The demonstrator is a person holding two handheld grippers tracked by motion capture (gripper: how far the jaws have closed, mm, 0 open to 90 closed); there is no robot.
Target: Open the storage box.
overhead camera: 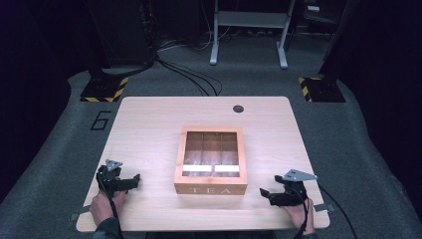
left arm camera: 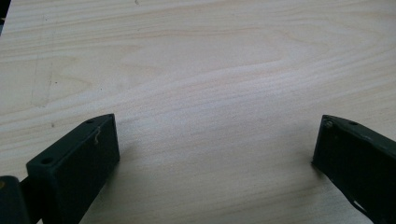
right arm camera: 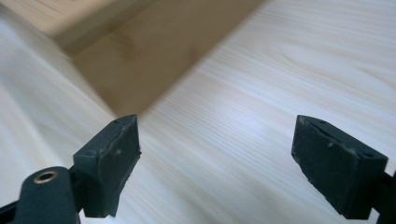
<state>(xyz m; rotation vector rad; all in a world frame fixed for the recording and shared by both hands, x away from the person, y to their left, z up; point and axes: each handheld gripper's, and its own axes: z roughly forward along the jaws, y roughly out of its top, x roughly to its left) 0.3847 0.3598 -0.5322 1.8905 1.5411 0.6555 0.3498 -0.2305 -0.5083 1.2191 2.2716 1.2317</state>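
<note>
Box: a wooden tea box (overhead camera: 211, 159) is set in the middle of the table (overhead camera: 149, 124). The word TEA is seen on its front wall. Its lid is shut, and the slots inside can be seen through the clear top.
Box in the right gripper view: a corner of the box (right arm camera: 140, 60) is seen at the top, a bit blurred, near the jaws but not between them.
Left gripper: the left gripper (overhead camera: 133, 180) is held low by the near left edge of the table, well apart from the box. Its tips are pointed toward the box.
Left jaws: they are spread wide apart. Nothing is held between them; bare table (left arm camera: 201, 93) is seen there.
Right gripper: the right gripper (overhead camera: 265, 194) is held low by the near right edge of the table, near the front right corner of the box but not touching it.
Right jaws: they are spread wide apart. Nothing is held between them.
Hands: each gripper is held by a hand at the bottom of the high view.
</note>
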